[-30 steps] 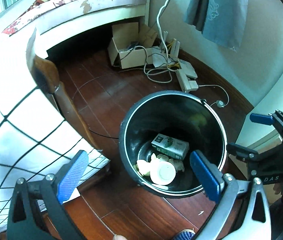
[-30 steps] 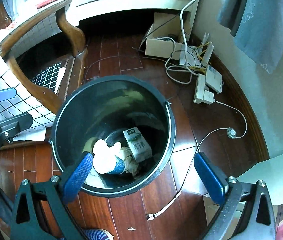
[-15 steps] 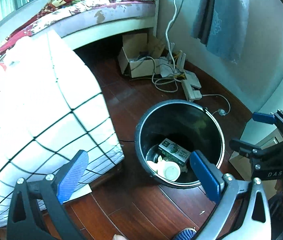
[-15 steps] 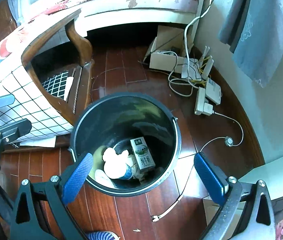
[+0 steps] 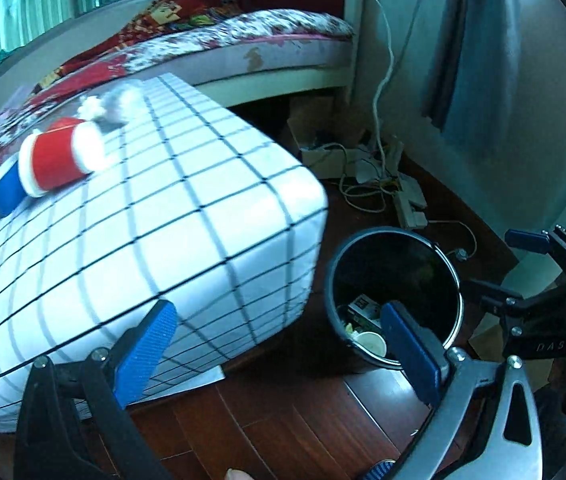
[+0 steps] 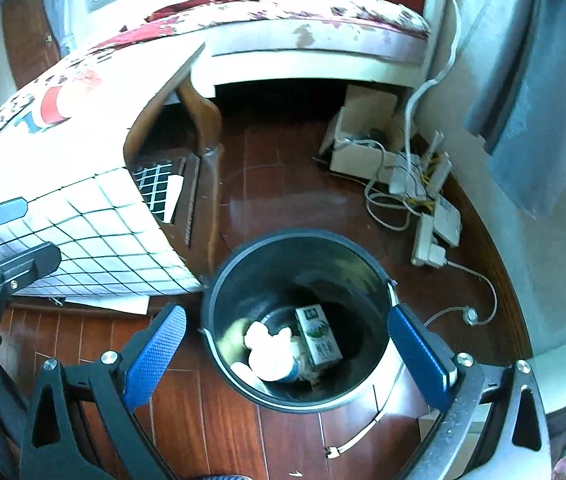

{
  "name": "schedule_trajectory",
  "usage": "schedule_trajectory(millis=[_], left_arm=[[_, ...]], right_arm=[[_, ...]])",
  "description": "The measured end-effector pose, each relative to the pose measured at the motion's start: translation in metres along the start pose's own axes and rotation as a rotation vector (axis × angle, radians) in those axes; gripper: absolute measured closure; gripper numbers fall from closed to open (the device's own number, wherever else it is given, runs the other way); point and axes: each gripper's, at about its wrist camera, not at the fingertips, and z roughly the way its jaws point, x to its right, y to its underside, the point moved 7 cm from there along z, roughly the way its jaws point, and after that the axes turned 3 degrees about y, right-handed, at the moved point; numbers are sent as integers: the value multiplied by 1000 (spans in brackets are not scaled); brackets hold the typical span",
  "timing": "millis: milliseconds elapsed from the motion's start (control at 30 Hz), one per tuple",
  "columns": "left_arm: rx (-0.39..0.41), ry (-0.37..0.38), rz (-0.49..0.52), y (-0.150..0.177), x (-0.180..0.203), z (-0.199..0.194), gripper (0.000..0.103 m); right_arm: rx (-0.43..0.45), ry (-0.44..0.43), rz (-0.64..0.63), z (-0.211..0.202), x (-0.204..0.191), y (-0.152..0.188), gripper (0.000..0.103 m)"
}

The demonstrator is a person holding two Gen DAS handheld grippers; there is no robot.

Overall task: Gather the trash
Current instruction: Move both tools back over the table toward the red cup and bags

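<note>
red cup (image 5: 57, 160): lies on its side on the checked cloth (image 5: 187, 216), far left in the left wrist view, touching a blue cup (image 5: 1, 190) beside it; judged light, thin-walled and easy to crush, best taken across the middle of its wall with a soft squeeze.
crumpled paper (image 5: 113, 106): just beyond the red cup on the cloth; blurred, judged soft and weightless, so any pinch should hold it.
left gripper (image 5: 279, 350): jaws spread wide, nothing between them, aimed over the cloth's near corner.
bin (image 6: 299, 316): black, stands on the wooden floor just beside the cloth-covered seat; it holds a carton (image 6: 318, 336), a white cup and crumpled scraps.
right gripper (image 6: 287, 354): jaws spread wide and empty, framing the bin from above.
cables (image 6: 403, 188): tangled on the floor by the wall, well apart from the bin.
change from the earlier frame: the left view has swung up from the bin to the cloth top, so the cups now show; the right view has drawn back, and the bin looks smaller.
</note>
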Motion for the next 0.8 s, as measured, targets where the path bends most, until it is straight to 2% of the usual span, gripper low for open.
schedule_trajectory(millis=[800], left_arm=[[94,-152,-179,26,-125,-73,1]], right_arm=[[107,-138,-202,-24,-149,-63,1]])
